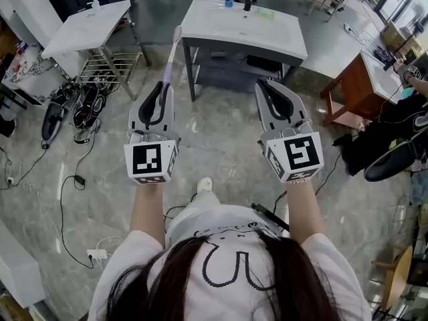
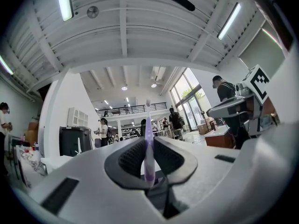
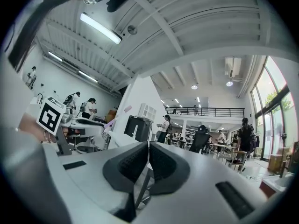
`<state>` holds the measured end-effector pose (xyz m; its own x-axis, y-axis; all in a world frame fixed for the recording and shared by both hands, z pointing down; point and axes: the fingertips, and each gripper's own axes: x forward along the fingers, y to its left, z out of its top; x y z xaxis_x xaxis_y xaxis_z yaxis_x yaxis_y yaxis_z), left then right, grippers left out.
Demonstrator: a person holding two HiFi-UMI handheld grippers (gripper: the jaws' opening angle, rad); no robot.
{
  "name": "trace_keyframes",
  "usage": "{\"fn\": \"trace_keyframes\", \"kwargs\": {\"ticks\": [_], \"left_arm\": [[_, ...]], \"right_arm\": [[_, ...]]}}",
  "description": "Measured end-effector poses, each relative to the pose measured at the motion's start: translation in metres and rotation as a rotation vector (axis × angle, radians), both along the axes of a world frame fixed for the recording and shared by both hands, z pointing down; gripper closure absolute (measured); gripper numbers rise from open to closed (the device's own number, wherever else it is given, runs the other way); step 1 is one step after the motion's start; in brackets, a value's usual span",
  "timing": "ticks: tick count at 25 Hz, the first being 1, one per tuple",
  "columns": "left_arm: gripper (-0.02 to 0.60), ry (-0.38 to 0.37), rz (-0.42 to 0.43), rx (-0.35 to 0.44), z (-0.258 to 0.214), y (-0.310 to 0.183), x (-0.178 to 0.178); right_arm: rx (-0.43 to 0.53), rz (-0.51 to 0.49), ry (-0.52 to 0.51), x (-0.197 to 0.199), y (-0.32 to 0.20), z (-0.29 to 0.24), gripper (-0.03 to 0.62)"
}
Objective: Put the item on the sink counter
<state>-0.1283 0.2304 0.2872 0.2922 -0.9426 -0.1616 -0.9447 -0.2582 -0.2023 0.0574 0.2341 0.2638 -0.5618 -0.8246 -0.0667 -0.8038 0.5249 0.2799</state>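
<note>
A thin purple toothbrush sticks forward out of my left gripper, which is shut on its handle; in the left gripper view the toothbrush stands pinched between the black pads. The right gripper is held level beside it, shut with nothing in it, and its pads meet in the right gripper view. Both hang over the floor, short of the white sink counter ahead. A small blue bottle and a dark item stand at the counter's far edge.
A white table with a wire rack under it stands at the left, with cables and gear on the floor beside it. At the right are a wooden desk and a black chair. People stand in the hall's background.
</note>
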Motion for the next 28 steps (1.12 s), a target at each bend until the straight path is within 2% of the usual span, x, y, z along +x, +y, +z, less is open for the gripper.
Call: {"fn": "trace_keyframes", "kwargs": {"ticks": [10,19,28], "left_arm": [[0.517,0.005,0.039,-0.022,-0.001,-0.129,-0.031],[0.517,0.034,0.029,-0.036,0.002,-0.195,-0.046],[0.517,0.014,0.004,-0.046,0.01,-0.267,-0.049]], "right_arm": [[-0.028,0.043,-0.016,-0.033,-0.123,0.006,0.56],[-0.046,0.056,-0.013,-0.039,-0.188,0.01,0.56],[-0.052,0.034,-0.038,-0.045,-0.272,0.019,0.56]]}}
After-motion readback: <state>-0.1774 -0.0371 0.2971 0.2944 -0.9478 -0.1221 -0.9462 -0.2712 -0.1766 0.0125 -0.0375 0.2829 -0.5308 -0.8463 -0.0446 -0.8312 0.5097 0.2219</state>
